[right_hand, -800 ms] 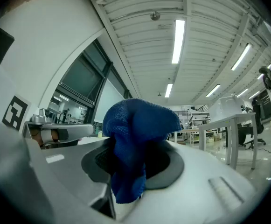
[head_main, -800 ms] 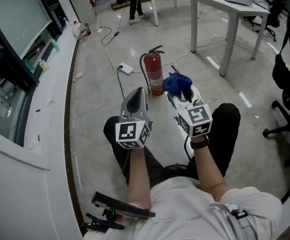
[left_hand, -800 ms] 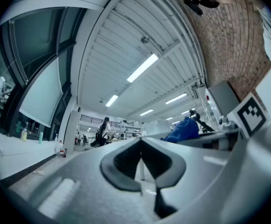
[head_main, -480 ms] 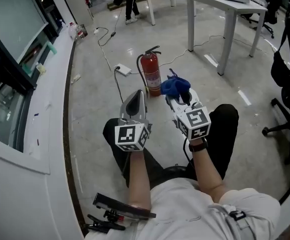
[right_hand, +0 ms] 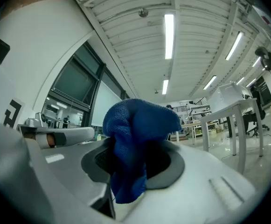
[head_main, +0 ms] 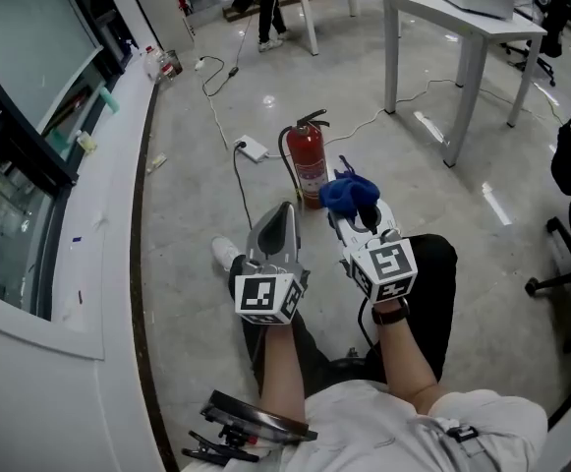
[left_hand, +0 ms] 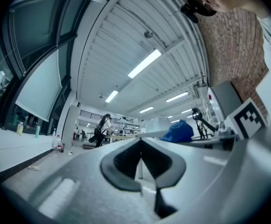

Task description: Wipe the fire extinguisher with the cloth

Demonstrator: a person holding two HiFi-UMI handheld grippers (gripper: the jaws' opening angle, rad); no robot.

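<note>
A red fire extinguisher (head_main: 310, 163) with a black handle and hose stands upright on the grey floor in the head view. My right gripper (head_main: 356, 207) is shut on a blue cloth (head_main: 349, 192), which bunches out of its jaws just right of the extinguisher's base. In the right gripper view the blue cloth (right_hand: 133, 143) fills the space between the jaws. My left gripper (head_main: 278, 214) is held lower left of the extinguisher, jaws shut with nothing in them. The left gripper view shows the cloth (left_hand: 177, 131) off to the right.
A white power strip (head_main: 254, 148) with cables lies on the floor left of the extinguisher. A white table (head_main: 462, 18) stands at the right back, office chairs (head_main: 570, 195) at the right edge. A long white ledge (head_main: 88, 214) runs along the left. A person stands far back.
The view has shifted a little, so the extinguisher sits slightly lower and more to the right. Both grippers keep their places beside it, the cloth still held.
</note>
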